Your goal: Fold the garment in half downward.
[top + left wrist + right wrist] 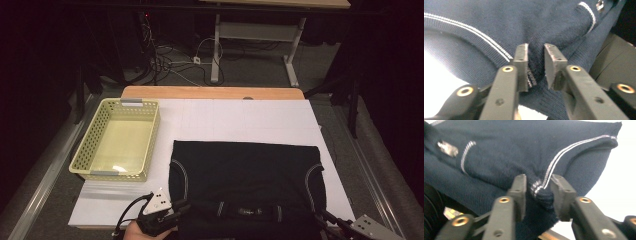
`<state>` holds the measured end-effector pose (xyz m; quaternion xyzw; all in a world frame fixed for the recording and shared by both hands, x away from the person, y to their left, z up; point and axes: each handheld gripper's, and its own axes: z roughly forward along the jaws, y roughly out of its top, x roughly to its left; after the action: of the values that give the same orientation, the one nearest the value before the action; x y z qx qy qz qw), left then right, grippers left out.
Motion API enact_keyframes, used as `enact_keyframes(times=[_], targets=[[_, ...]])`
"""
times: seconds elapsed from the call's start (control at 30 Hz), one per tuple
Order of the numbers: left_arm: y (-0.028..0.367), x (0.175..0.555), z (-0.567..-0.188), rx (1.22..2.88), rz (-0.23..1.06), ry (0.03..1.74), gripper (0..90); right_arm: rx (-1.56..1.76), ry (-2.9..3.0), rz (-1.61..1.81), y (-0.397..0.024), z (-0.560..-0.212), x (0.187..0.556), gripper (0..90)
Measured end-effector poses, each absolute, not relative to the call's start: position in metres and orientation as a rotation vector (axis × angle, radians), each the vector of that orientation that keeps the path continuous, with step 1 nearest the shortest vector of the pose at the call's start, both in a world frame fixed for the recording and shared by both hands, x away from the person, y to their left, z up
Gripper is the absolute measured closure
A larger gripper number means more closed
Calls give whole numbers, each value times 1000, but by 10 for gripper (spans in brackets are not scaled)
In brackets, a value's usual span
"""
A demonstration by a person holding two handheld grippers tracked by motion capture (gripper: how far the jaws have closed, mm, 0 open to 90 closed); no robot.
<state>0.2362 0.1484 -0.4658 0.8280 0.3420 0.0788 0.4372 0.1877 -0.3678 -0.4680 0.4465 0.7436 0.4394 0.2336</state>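
While the basket stands empty at the far left of the counter, the sweater lies folded into a broad dark rectangle to its right. It sits on the white sheet, its near edge at the person's side. The folding looks well on. The sleeves are tucked in and the body is doubled over, though one more fold may be wanted. Moving it to the basket is my guess at what is left.

The left hand comes in low at the near edge. Its left claw lies about level and points right, into the sweater's near-left corner. In the left gripper view the jaws stand apart with a ridge of knit between them. The cloth lies against one pad and a gap shows at the other, so nothing is pinched.

At the near-right corner the right claw reaches in from the bottom edge, also low and pointing inward. In the right gripper view its jaws are apart around the striped hem. The hem fills most of the gap, but I judge it loose rather than clamped.
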Motion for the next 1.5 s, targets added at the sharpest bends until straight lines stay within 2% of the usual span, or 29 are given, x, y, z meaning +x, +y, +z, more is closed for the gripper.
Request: enact_keyframes(times=[0.23,0.33,0.57,1.1,1.33,1.5], targets=[[148,252,-449,2024,204,881,388,1217,1978,1242,-370,-445,196,481],[147,264,-444,2020,222,900,347,1208,1977,1251,-369,-433,206,428],[142,298,-440,1997,216,945,240,1235,1996,1206,-370,-430,241,387],[135,360,-456,2016,265,1110,229,1361,2022,1075,-386,-451,313,382],[141,375,-466,2048,341,1200,235,1429,2056,1018,-385,-461,343,320],[142,377,-472,2083,394,1236,234,1464,2070,992,-386,-463,360,307]])
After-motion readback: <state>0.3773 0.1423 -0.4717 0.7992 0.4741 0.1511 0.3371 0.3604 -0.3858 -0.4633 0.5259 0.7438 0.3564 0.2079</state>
